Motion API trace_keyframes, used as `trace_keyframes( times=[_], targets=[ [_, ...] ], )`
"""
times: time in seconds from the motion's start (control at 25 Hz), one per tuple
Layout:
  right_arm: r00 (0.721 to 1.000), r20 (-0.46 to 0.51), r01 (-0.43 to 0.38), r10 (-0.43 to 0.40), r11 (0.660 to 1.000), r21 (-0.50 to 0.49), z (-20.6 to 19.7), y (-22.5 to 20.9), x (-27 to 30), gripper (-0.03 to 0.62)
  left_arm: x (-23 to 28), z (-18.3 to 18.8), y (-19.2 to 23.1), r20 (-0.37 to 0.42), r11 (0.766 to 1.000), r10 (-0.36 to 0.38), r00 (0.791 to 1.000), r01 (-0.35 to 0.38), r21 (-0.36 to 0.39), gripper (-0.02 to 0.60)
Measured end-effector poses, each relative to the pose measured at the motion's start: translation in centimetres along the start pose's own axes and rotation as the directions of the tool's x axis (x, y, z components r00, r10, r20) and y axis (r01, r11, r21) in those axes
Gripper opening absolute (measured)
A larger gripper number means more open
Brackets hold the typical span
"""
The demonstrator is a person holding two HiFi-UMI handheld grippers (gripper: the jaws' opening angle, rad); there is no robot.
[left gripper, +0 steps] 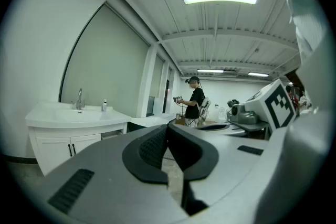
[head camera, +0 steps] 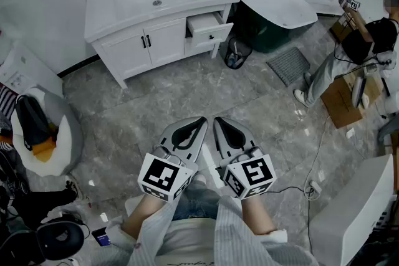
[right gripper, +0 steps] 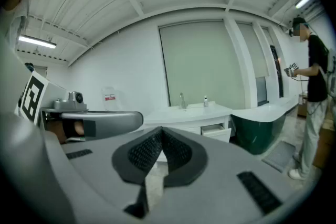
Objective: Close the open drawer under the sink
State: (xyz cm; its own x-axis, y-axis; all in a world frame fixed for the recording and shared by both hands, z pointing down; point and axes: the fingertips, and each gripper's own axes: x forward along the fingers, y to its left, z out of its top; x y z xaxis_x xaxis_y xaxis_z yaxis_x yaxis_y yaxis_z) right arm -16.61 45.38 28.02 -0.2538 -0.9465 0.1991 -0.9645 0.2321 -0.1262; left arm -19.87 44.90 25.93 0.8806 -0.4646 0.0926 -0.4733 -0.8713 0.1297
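A white sink cabinet [head camera: 149,15] stands against the far wall, with a tap and a small bottle on top. Its drawer [head camera: 209,28] on the right side is pulled out and open, and in the right gripper view the drawer [right gripper: 216,131] shows open beyond the jaws. Both grippers are held side by side close to the person's body, well short of the cabinet across the grey stone floor. My left gripper [head camera: 199,122] is shut with nothing in it, as is my right gripper [head camera: 218,122]. In the left gripper view the cabinet [left gripper: 68,131] is at the left.
A dark green tub with a white rim [head camera: 277,6] stands right of the cabinet, with a black wire bin [head camera: 235,53] and a grey mat [head camera: 288,64] by it. A person [head camera: 365,40] and cardboard boxes [head camera: 340,99] are at the right. A penguin-shaped seat [head camera: 40,131] is at the left.
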Motion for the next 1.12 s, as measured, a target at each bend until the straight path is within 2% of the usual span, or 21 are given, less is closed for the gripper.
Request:
trace_keyframes(
  times=[0.44,0.76,1.12],
  targets=[
    [1.000,-0.006,-0.022,0.022,0.999,0.024,-0.4,-2.3,-0.7,0.009,2.1,-0.1,-1.2,0.000,1.000,0.020,1.000,-0.020,0.010,0.015],
    [0.999,-0.011,-0.048,0.049,0.998,0.033,-1.1,-4.2,-2.5,0.009,3.0,-0.4,-2.9,0.006,0.998,0.061,0.998,-0.061,0.013,0.015],
    [0.999,-0.004,-0.054,0.054,0.997,0.046,-1.2,-6.3,-1.4,0.009,5.0,-0.5,-1.6,0.006,0.996,0.082,0.997,-0.083,0.018,0.015]
  ],
)
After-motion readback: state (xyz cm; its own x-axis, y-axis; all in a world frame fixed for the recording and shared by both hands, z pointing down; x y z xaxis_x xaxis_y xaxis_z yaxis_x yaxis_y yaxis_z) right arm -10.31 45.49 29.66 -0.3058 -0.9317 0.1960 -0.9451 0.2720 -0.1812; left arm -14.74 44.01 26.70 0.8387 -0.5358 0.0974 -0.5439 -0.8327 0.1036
